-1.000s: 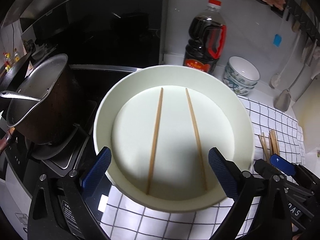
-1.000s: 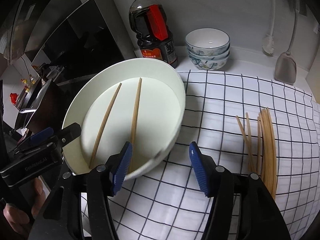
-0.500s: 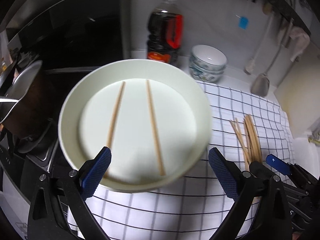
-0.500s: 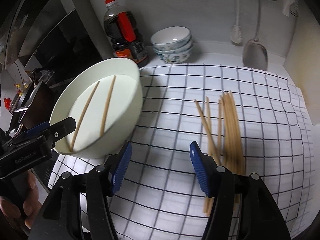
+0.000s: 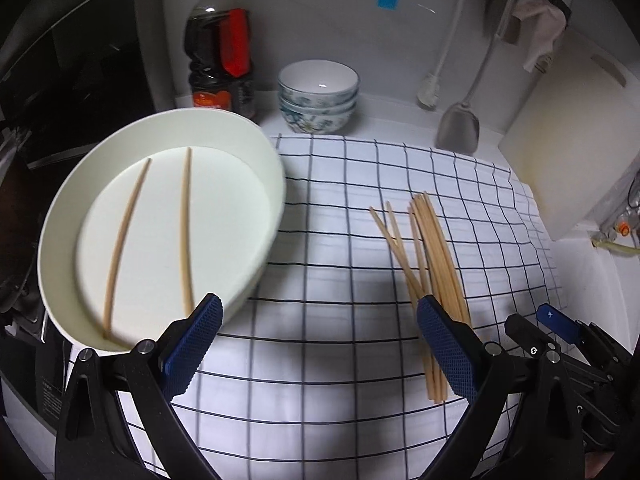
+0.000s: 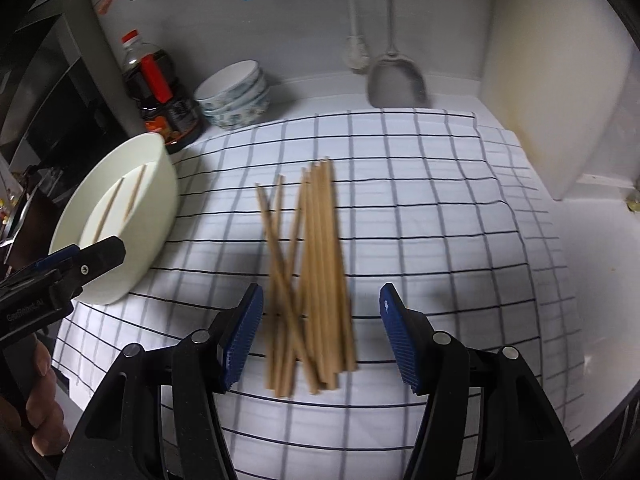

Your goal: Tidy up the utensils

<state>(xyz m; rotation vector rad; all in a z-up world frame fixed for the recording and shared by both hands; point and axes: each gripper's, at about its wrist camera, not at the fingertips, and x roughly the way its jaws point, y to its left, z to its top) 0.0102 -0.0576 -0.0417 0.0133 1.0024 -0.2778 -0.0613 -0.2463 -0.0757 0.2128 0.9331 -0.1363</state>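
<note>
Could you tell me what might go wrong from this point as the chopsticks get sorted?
1. The loose chopsticks lie crossed and overlapping on the checked cloth, so the right hand-held gripper, open above them, may pinch several at once or scatter them.
2. The white dish sits at the cloth's edge beside the stove; a nudge from the left hand-held gripper could shift it and its two chopsticks.

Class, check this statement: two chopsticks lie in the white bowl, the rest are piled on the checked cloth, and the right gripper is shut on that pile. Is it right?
Not quite. The right gripper is open, its jaws apart around the near end of the pile, as the right wrist view shows. Two chopsticks do lie in the white bowl, and the rest lie on the checked cloth.
</note>
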